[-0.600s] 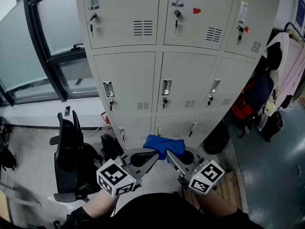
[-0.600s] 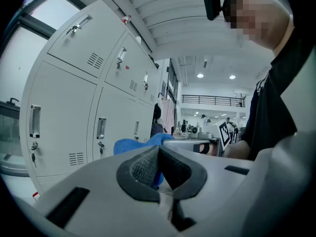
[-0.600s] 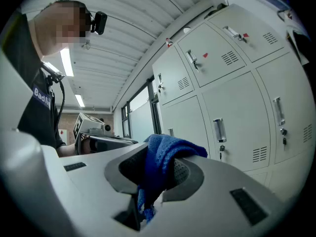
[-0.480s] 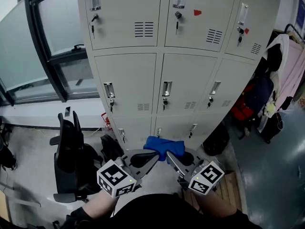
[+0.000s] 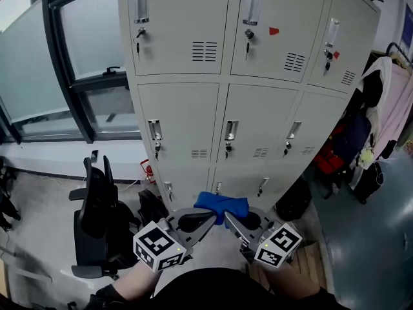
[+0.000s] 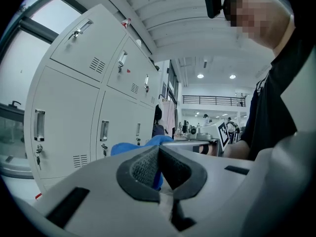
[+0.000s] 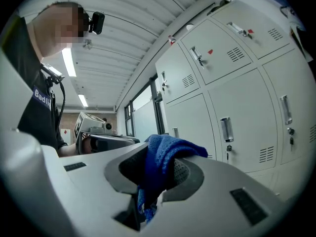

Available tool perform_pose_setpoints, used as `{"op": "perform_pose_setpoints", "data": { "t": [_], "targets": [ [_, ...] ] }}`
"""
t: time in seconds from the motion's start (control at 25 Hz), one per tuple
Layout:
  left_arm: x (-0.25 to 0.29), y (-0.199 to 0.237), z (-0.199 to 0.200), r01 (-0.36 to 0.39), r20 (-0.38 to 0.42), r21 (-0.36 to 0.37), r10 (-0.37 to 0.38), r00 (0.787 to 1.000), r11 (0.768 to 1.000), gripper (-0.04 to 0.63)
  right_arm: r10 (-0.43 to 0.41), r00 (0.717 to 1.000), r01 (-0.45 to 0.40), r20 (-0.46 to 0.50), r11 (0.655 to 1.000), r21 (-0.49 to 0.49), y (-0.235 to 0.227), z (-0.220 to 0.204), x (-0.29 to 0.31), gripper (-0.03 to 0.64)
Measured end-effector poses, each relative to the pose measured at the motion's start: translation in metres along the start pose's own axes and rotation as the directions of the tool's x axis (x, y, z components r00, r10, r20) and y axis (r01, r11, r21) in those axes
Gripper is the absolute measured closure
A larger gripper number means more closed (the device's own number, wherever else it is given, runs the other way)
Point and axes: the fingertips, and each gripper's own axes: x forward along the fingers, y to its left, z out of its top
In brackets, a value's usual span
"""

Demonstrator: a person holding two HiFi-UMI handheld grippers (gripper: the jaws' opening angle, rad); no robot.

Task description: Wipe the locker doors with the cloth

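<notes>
The grey locker doors (image 5: 251,115) stand right in front of me, in three columns, each with a handle and a key. A blue cloth (image 5: 221,203) is bunched low between my two grippers. My right gripper (image 5: 228,216) is shut on the cloth (image 7: 165,154), which bulges up between its pads and hangs below them. My left gripper (image 5: 211,214) is also shut, tip to tip with the right one. Its pads meet at the tip (image 6: 158,154), with a strip of the blue cloth (image 6: 131,147) showing between them and spilling out to the left.
A black office chair (image 5: 97,205) stands to the left of the lockers, under a large window (image 5: 77,50). At the right, clothes (image 5: 387,102) hang on a rack above dark bags (image 5: 348,134). A black bag (image 5: 293,199) lies at the lockers' foot.
The head view has shifted slightly, so the lockers sit a little further right and lower. Both grippers keep the same pose, with the cloth between them.
</notes>
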Motion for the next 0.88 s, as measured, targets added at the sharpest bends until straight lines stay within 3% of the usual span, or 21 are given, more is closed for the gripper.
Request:
{"op": "perform_pose_setpoints", "data": {
  "t": [0.28, 0.68, 0.88],
  "targets": [
    [0.004, 0.006, 0.035, 0.042, 0.027, 0.083, -0.044, 0.999, 0.996, 0.588, -0.006, 1.0, 0.007, 0.009, 0.998, -0.068, -0.001, 0.024, 0.008, 0.552],
    [0.043, 0.034, 0.12, 0.026, 0.084, 0.196, -0.043, 0.996, 0.98, 0.588, 0.015, 0.993, 0.01, 0.119, 0.977, -0.213, -0.052, 0.119, 0.018, 0.552],
    [0.072, 0.048, 0.183, -0.02, 0.13, 0.301, -0.02, 0.991, 0.953, 0.588, 0.078, 0.983, -0.023, 0.164, 0.949, -0.314, -0.085, 0.178, 0.023, 0.552]
  ]
}}
